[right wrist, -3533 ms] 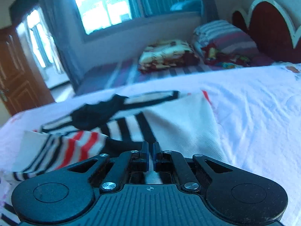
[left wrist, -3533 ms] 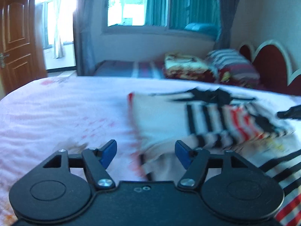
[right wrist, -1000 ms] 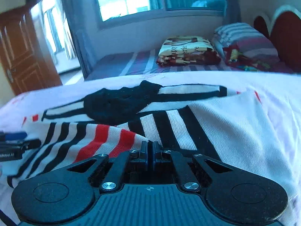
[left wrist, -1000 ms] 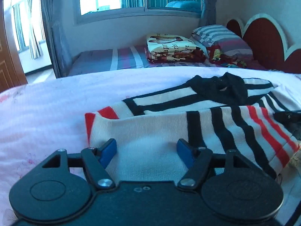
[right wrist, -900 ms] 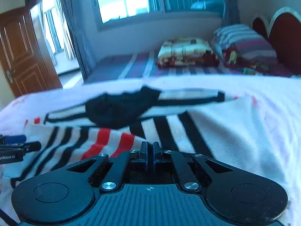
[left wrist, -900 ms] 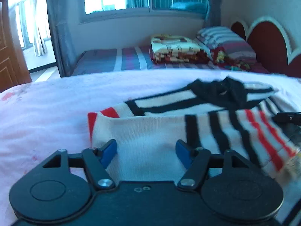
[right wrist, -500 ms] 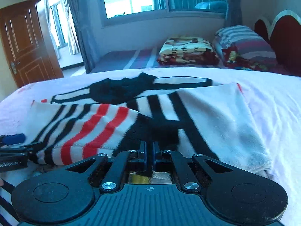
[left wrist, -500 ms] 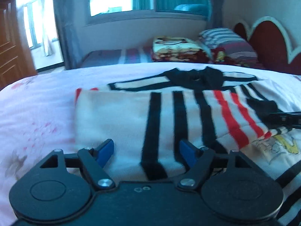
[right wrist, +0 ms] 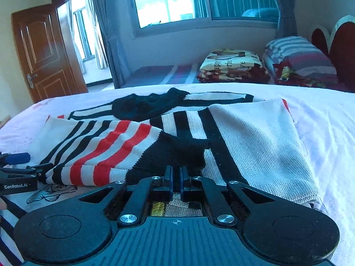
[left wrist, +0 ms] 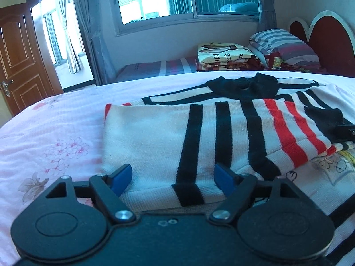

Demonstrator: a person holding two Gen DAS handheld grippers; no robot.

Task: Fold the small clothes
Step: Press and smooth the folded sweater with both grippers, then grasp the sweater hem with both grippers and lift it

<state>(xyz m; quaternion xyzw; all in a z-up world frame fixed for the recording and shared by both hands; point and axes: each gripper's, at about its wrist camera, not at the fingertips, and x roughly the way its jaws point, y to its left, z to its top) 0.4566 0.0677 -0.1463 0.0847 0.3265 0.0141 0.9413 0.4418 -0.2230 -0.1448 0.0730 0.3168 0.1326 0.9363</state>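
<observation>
Your left tool is hovering with jaws spread apart over the cream knit sweater with black and red stripes, lying folded on the pink floral bed. Your right tool is pinching the sweater's black cuff.

The folded sleeves hide most of the sweater front; its hem runs under both claw bodies, and the cartoon print is only partly visible.
</observation>
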